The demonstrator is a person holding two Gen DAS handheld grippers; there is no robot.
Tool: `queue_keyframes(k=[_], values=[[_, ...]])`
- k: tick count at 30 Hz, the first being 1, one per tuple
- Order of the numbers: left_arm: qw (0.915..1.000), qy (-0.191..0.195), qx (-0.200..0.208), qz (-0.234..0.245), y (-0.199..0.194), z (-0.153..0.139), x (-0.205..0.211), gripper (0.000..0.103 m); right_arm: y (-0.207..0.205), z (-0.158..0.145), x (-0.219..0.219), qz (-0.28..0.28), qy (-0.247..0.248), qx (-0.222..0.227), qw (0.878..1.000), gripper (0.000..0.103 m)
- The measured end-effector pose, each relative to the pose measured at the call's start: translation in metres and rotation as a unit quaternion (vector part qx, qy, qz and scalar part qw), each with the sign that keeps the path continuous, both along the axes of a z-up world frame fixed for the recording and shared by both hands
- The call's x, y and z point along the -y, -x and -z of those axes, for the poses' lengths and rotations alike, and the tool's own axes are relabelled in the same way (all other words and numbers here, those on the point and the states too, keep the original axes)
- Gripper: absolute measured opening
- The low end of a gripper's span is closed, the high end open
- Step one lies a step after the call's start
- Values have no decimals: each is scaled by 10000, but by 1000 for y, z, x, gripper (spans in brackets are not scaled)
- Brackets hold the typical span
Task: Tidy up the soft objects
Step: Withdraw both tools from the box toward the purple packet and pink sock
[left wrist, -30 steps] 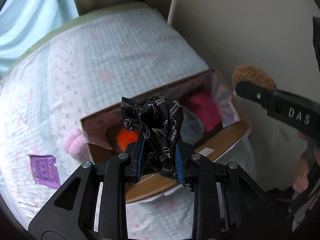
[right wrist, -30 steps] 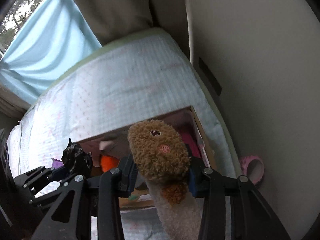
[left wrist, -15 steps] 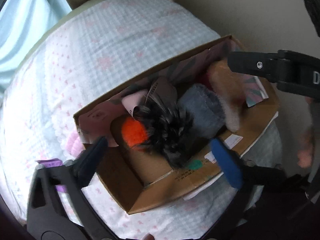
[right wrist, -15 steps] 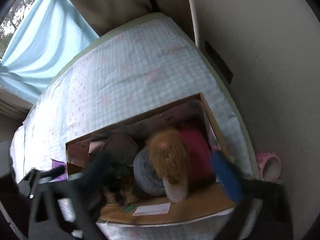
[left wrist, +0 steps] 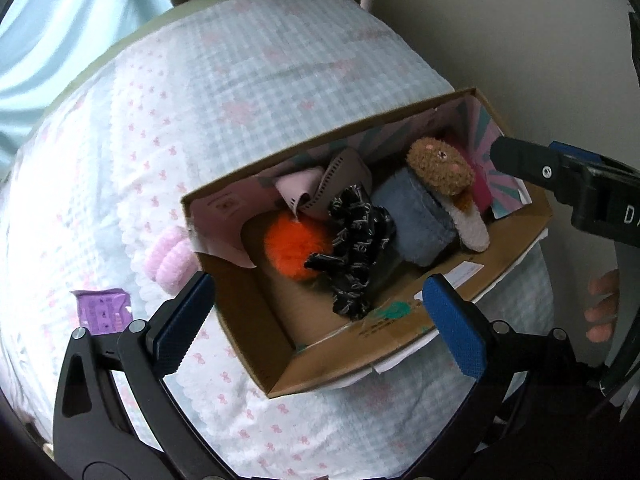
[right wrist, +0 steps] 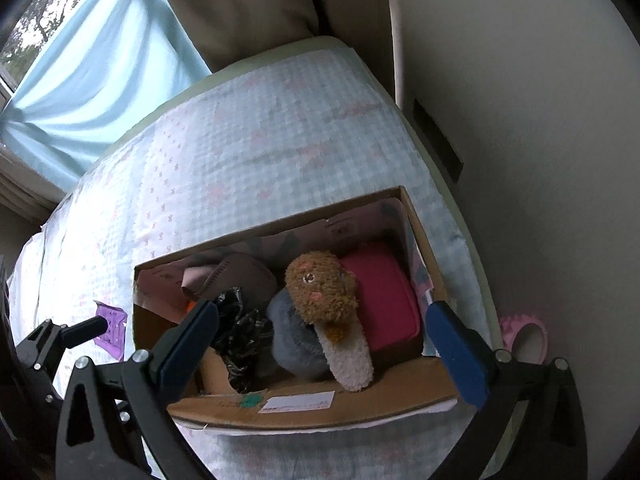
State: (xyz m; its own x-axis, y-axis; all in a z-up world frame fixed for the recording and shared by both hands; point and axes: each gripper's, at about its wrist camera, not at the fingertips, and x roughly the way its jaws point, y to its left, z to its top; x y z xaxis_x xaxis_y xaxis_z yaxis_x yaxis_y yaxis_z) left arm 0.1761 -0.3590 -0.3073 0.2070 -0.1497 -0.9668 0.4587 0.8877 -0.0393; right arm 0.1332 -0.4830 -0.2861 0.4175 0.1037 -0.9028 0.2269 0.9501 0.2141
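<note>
A cardboard box (left wrist: 408,334) (right wrist: 316,412) sits on the bed. Inside lie a black patterned cloth (left wrist: 360,240) (right wrist: 240,336), an orange fluffy ball (left wrist: 294,244), a grey-blue plush roll (left wrist: 418,220) (right wrist: 296,344), a brown bear sock toy (left wrist: 440,168) (right wrist: 324,292), a red pouch (right wrist: 384,304) and a pink and taupe cloth (left wrist: 320,184). My left gripper (left wrist: 320,320) is open and empty above the box's near edge. My right gripper (right wrist: 320,344) is open and empty above the box.
The bed has a white quilt with pink bows (left wrist: 200,100). A pink fluffy item (left wrist: 170,260) lies beside the box's left end. A purple packet (left wrist: 104,310) (right wrist: 112,320) lies further left. A pink ring-shaped item (right wrist: 526,338) sits by the wall (right wrist: 520,120).
My left gripper opened and dropped the black cloth into the box. My right gripper opened and dropped the brown bear sock toy into the box. Both now hover open above it.
</note>
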Motion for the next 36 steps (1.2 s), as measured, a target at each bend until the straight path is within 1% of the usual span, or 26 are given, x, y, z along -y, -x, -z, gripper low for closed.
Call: queue_keyframes(k=[8,14,20,27,31,36], values=[[9994,145,284,-141,10,-34,-16,103,11,-35,-8,27,1,217,9998,103],[9974,308,521,-396,22,-73,-44,103,17,-80,-31,-114,187,334,9992,103],[9922,489,918,-687,34,-126,-85,103,24,-135,-73,-369,477,701,9957,103],[9822,642,1379,-1105,49,-182,-145,103,37,-194,-135,-757,686,1146,9882,103],[9757,730,1584,-1327,57,-207,-183,103,46,-215,-171,-992,747,1322,9834,103],[9703,792,1762,-1456,66,-225,-227,103,56,-231,-216,-1112,776,1506,9793,103]])
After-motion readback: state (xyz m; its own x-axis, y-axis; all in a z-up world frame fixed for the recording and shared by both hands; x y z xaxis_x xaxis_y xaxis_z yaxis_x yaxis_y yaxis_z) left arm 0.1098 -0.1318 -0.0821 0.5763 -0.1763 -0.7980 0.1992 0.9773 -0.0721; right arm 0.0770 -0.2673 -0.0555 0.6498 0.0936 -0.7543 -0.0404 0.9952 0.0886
